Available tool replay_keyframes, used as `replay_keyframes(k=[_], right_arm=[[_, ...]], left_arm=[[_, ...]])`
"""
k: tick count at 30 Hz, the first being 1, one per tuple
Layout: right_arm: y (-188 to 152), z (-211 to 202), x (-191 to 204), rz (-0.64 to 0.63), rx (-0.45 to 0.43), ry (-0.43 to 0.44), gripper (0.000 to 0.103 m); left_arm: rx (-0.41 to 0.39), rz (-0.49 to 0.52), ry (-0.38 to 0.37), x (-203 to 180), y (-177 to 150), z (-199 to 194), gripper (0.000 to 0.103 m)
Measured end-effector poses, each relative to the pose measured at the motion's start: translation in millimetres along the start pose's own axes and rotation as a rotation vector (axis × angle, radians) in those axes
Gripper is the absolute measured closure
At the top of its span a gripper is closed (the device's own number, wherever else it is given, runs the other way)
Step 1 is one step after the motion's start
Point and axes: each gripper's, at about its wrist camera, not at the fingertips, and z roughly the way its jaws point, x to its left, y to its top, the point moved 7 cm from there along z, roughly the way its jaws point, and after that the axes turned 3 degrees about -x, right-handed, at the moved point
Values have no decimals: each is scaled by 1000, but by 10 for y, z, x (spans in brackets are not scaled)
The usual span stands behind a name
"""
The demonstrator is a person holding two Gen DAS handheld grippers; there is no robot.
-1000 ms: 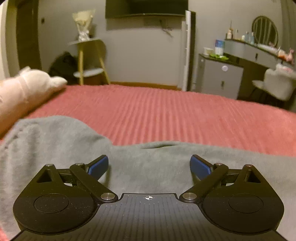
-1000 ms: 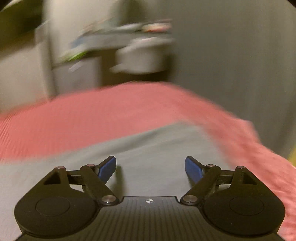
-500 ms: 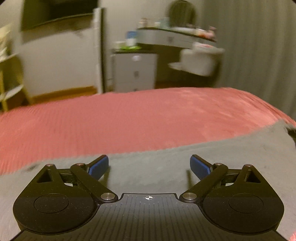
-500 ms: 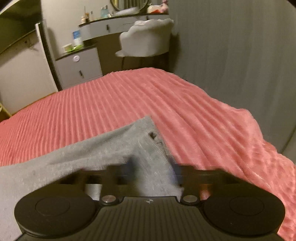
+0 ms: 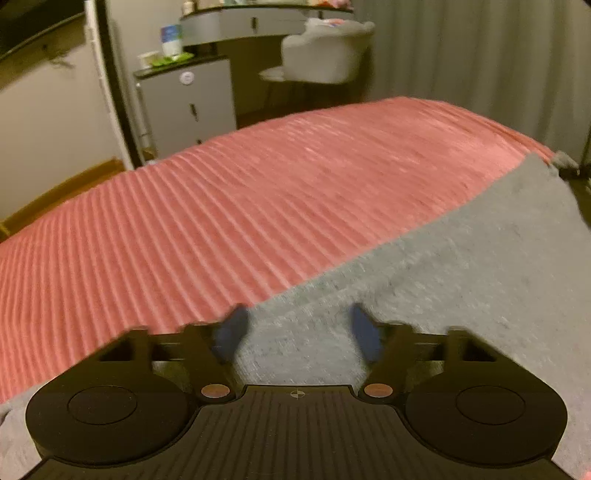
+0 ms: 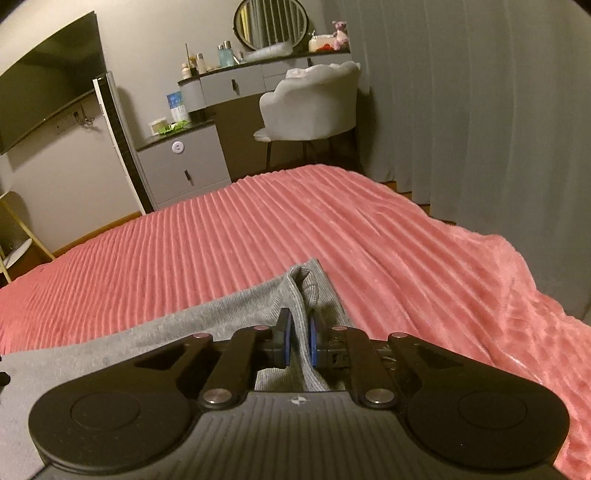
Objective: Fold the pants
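Grey knit pants [image 5: 461,258] lie flat on a pink ribbed bedspread [image 5: 258,203]. My left gripper [image 5: 297,332] hovers low over the pants' far edge. Its blue fingers [image 5: 232,332] are blurred and closing, with grey cloth lying between them and a wide gap still showing. In the right wrist view the pants [image 6: 166,339] end in a ribbed corner [image 6: 304,284] near the bed's right side. My right gripper [image 6: 299,341] is shut on a raised ridge of that corner's cloth, which stands pinched between the blue pads [image 6: 284,339].
Beyond the foot of the bed [image 6: 258,229] stand a grey cabinet [image 6: 184,166], a dressing table with a round mirror [image 6: 271,22] and a pale armchair [image 6: 314,107]. Grey curtains [image 6: 480,129] hang along the right. A dark screen [image 6: 48,85] is on the left wall.
The left view swung right along the pants and rolled, and its jaws narrowed from wide apart. The right jaws closed from wide open onto the pants' corner, bunching it into a ridge.
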Motion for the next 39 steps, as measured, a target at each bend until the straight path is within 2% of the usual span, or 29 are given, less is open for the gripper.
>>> replay_keyframes(k=[1, 4, 7, 9, 12, 14, 16, 18, 21, 24, 29, 31, 33, 35, 37, 39], right_arm=[[12, 31, 9, -7, 0, -5, 94], [55, 5, 20, 15, -29, -17, 94], [158, -70, 19, 52, -74, -19, 95], [232, -71, 32, 57, -90, -19, 95], [326, -36, 73, 59, -116, -27, 95], [378, -17, 95, 82, -129, -27, 95], [384, 46, 117, 70, -117, -41, 95], [313, 153, 125, 34, -80, -66, 95], [218, 245, 91, 37, -49, -77, 95], [162, 257, 50, 62, -40, -72, 94], [124, 269, 58, 40, -21, -79, 94], [130, 279, 68, 33, -18, -81, 94], [117, 292, 73, 34, -13, -82, 93], [113, 298, 85, 32, -9, -85, 93], [127, 296, 100, 13, -11, -91, 93], [134, 275, 130, -7, -25, -94, 94]], left_arm=[[-12, -7, 0, -7, 22, -31, 90], [-45, 0, 60, 11, 61, -106, 102], [-97, -12, 142, 81, 176, -188, 102], [-123, -75, 162, 204, 266, -221, 102], [-108, -151, 161, 331, 298, -215, 101], [-87, -171, 126, 327, 267, -208, 96], [-63, -123, 101, 288, 184, -190, 70], [-39, -70, 92, 254, 113, -148, 62], [-9, -86, 0, 249, 48, -116, 48], [-2, -37, -12, 225, 47, -115, 49], [-10, 45, -75, 89, 10, -180, 48], [21, 78, -33, 123, -11, -104, 44], [43, 97, -31, 153, -1, -49, 40], [59, 95, -32, 169, 8, -5, 47], [62, 105, -17, 145, 27, 50, 85], [42, 132, 10, 105, 47, 37, 96]])
